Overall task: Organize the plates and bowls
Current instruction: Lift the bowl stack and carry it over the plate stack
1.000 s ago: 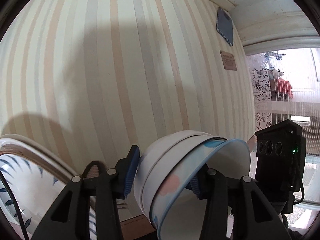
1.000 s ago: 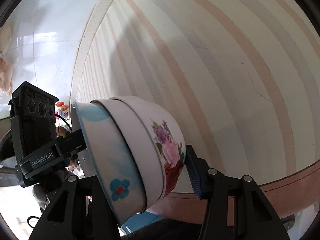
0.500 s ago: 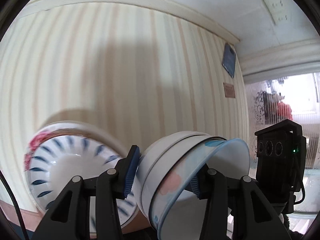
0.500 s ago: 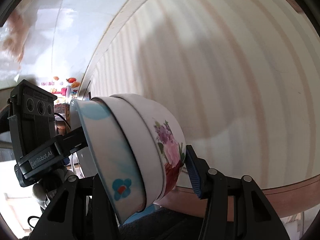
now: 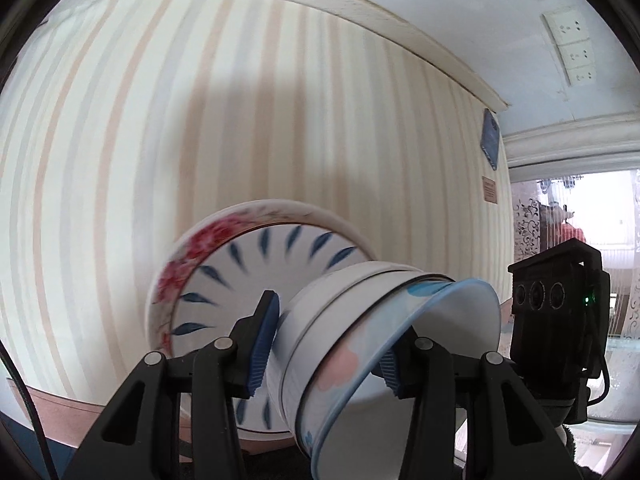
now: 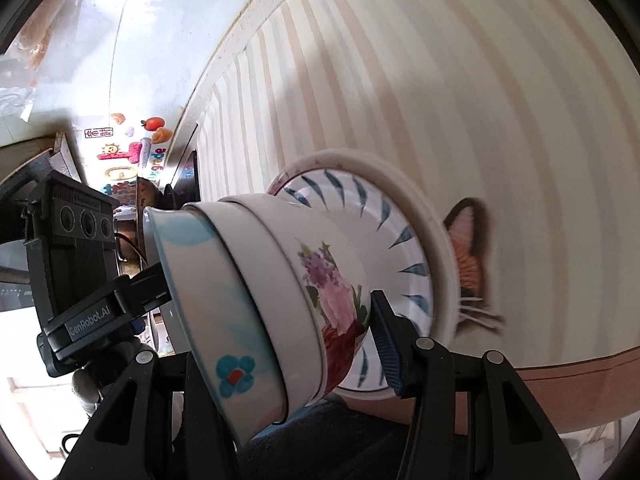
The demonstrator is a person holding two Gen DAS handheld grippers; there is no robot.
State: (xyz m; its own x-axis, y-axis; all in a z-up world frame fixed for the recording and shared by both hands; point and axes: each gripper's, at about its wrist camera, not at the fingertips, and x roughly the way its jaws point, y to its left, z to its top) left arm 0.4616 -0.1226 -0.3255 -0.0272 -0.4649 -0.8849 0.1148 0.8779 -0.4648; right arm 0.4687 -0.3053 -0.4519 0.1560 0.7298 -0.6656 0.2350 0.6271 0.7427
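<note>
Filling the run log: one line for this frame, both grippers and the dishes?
left gripper: shut on bowl stack | right gripper: shut on bowl stack | bowl stack: tilted on its side | plates: behind, against striped wall

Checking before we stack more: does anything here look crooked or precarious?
Yes. The nested bowls are tipped on their side, clamped between both grippers, left gripper and right gripper. Plates stand on edge behind.

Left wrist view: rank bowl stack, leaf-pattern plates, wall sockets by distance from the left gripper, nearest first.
1. Bowl stack: clamped in the left gripper.
2. Leaf-pattern plates: just behind, leaning on the striped wall.
3. Wall sockets: high up, far right.
</note>
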